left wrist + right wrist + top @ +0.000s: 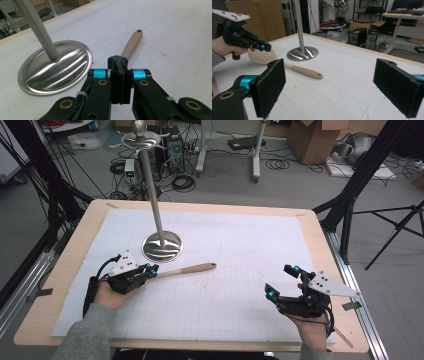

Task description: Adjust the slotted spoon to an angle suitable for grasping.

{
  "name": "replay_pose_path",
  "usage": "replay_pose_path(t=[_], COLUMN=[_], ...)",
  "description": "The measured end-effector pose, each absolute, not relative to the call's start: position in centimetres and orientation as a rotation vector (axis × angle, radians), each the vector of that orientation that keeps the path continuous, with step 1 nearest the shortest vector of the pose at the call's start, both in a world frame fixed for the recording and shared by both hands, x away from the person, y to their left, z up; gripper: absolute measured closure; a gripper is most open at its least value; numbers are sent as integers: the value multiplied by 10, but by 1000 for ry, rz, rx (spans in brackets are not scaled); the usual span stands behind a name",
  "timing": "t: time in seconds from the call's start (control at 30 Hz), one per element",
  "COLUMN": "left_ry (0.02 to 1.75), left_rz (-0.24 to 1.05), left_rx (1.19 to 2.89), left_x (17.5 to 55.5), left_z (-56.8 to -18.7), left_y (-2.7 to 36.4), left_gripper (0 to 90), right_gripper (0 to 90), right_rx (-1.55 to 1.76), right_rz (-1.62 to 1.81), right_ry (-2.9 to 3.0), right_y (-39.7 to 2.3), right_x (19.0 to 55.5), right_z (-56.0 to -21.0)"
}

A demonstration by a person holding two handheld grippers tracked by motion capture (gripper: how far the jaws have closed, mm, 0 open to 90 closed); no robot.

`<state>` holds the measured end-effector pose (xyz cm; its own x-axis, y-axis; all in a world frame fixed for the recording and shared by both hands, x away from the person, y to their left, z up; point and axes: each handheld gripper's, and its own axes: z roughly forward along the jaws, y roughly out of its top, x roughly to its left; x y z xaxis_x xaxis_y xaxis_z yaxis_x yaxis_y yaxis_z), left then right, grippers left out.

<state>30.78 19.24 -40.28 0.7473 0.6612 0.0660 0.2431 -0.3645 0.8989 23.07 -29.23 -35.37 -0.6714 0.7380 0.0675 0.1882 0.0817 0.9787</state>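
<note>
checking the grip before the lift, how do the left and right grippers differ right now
The left gripper has its jaws shut on the beige slotted spoon, near the perforated head; the right gripper stands wide open with nothing between its pads. The left one sits beside the metal stand, the right one over bare mat near the table's right edge. Both are hand-held, black with blue fittings.

Grey floor (300, 185) (cables strewn), cardboard boxes (320, 137), black tripod (400, 227)

One skimmer spoon (185, 269) beside one steel stand (161, 246); two hand-held grippers, left gripper (151, 269) and right gripper (281, 281), flank that stand.
</note>
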Motion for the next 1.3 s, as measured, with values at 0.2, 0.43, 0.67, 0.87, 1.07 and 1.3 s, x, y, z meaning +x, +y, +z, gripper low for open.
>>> replay_pose_path(t=[0.2, 0.43, 0.67, 0.87, 1.07, 1.3], left_ry=[717, 746, 757, 810, 838, 875], left_rz=[511, 511, 524, 526, 531, 544], left_rx=[1956, 2007, 2023, 2044, 2043, 2052], left_x=[316, 328, 332, 336, 338, 340], left_z=[-405, -414, -418, -420, -422, -425], left_y=[184, 172, 169, 167, 164, 156], left_gripper=[895, 895, 895, 895, 896, 896], right_gripper=[98, 98, 98, 98, 98, 98], right_rx=[916, 904, 911, 900, 895, 894], right_rz=[1625, 1635, 1648, 1649, 1657, 1662], right_ry=[1935, 1933, 1920, 1940, 1941, 1942], right_y=[-293, -294, -297, -293, -293, -294], right_x=[232, 231, 230, 231, 231, 231], right_z=[-355, -354, -354, -356, -355, -355])
